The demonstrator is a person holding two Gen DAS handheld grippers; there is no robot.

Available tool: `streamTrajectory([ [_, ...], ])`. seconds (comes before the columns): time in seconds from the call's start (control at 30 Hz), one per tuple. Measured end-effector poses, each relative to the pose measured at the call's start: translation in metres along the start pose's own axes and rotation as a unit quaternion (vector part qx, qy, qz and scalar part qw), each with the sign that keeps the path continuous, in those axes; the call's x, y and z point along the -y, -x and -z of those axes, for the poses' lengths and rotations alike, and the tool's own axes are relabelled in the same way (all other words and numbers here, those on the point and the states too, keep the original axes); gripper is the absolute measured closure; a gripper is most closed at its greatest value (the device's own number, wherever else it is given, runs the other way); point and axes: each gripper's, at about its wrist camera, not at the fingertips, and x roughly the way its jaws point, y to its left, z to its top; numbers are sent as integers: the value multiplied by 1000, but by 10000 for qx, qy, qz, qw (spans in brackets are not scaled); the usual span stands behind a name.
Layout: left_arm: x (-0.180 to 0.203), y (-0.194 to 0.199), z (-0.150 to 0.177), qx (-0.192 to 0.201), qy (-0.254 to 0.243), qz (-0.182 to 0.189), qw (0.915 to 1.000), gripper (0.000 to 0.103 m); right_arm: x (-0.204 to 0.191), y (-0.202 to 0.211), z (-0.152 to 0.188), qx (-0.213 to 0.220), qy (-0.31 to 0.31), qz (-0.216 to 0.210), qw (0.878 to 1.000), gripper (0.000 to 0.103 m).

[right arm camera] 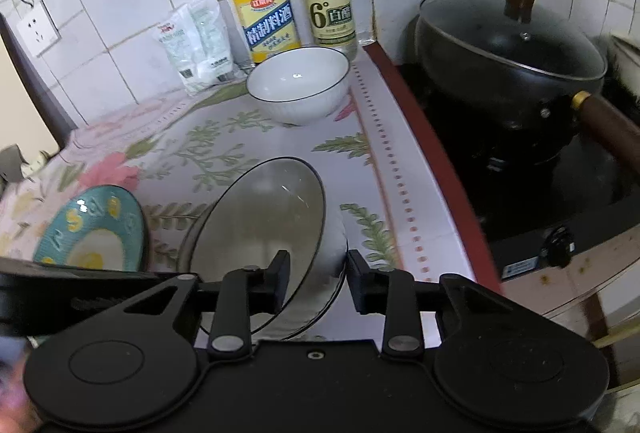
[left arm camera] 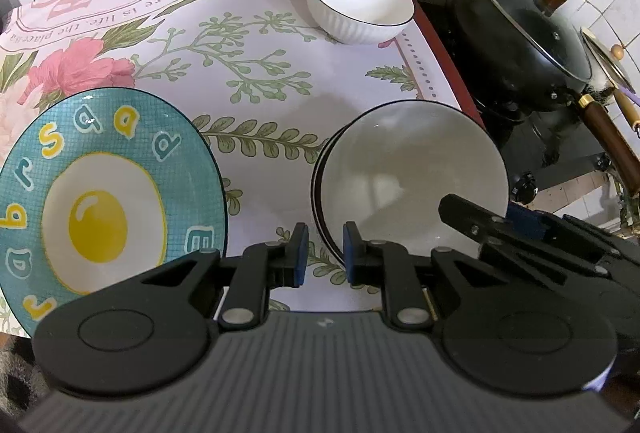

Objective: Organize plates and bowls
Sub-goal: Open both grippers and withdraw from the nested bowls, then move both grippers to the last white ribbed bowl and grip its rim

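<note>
Left wrist view: the left tool stands slightly parted, the glossy stacked bowls' rim between its blue pads, untouched; a round egg-print plate lies alongside on the floral counter.

Right wrist view: the right tool is released, straddling the stacked bowls' thin rim; a ribbed white bowl sits farther back.

You are standing in a home kitchen. White wall tiles back the bench, which is laid with a flowered cloth. To your right a black lidded pot sits on a gas stove with a control knob. Bottles of cooking wine and white vinegar stand against the wall beside seasoning bags, near a wall socket.
</note>
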Motion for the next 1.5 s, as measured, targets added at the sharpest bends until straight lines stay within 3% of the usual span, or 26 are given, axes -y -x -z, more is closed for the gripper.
streamTrajectory([
  [0.2,-4,13,-3,107,-28,156,9998,85,1,9,-3,91,132,-98,9998,66],
  [0.5,-19,44,-21,737,-152,608,9953,81,-3,31,-14,572,782,-72,9953,56],
  [0.7,-30,52,-37,1124,-210,565,9918,80,8,30,-26,1115,1012,-319,9881,55],
  [0.83,-32,47,-49,1406,-282,413,9888,69,21,19,-41,1468,1071,-764,9804,45],
  [0.97,-27,30,-64,1600,-410,265,9859,67,33,1,-59,1700,1028,-1040,9745,45],
  [1.2,-12,-4,-94,1764,-559,119,9826,62,47,-45,-90,1337,535,-1741,9741,45],
  [1.5,-8,-57,-131,1599,-367,-47,9864,58,59,-101,-105,885,-273,-1881,9778,45],
])
